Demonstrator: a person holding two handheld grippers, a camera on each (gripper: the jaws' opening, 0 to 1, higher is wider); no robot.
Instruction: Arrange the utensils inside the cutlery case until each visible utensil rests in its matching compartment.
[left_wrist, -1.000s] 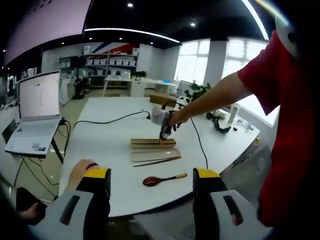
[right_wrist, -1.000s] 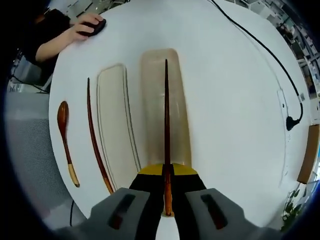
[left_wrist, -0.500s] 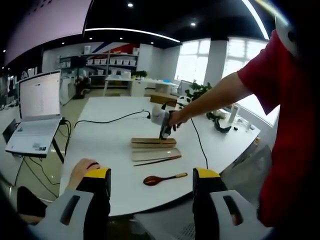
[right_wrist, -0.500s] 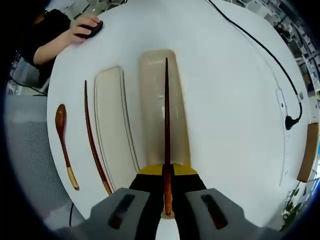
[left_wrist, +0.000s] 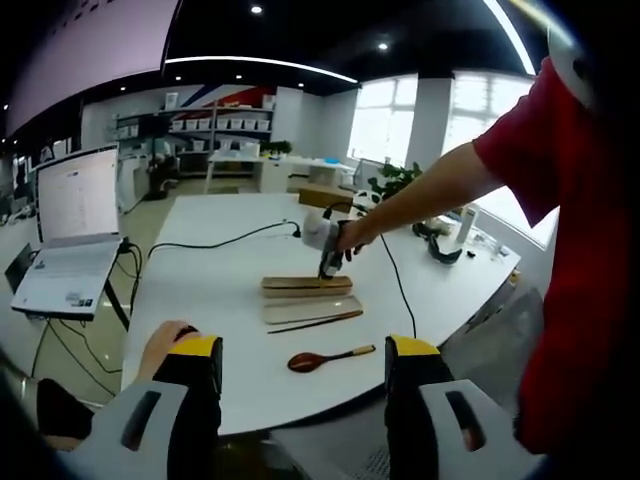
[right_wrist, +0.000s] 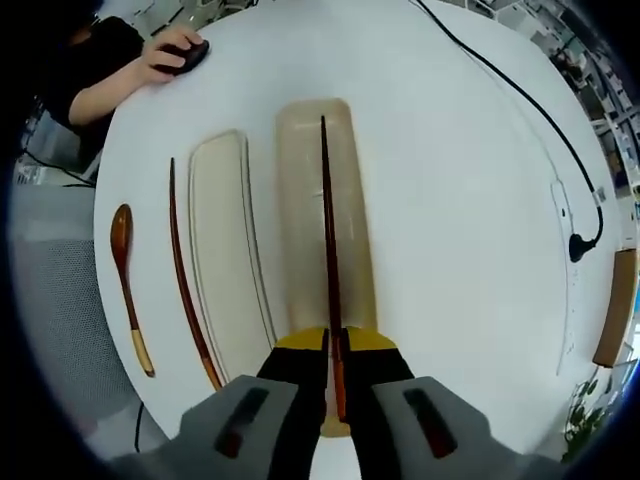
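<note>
While the right gripper (right_wrist: 334, 380) pinches one chopstick (right_wrist: 328, 250) above the cutlery case (right_wrist: 322, 215), the left gripper (left_wrist: 302, 385) stands spread. On the white table (right_wrist: 470, 230), the lid (right_wrist: 228, 250), second chopstick (right_wrist: 186, 275) and spoon (right_wrist: 128, 285) lie toward 9 o'clock. Farther off, a laptop (left_wrist: 68, 225) sits at 10 o'clock; shelving and windows beyond.

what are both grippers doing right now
Left gripper: open, holding nothing, back from the table.
Right gripper: shut on a chopstick over the case.
</note>
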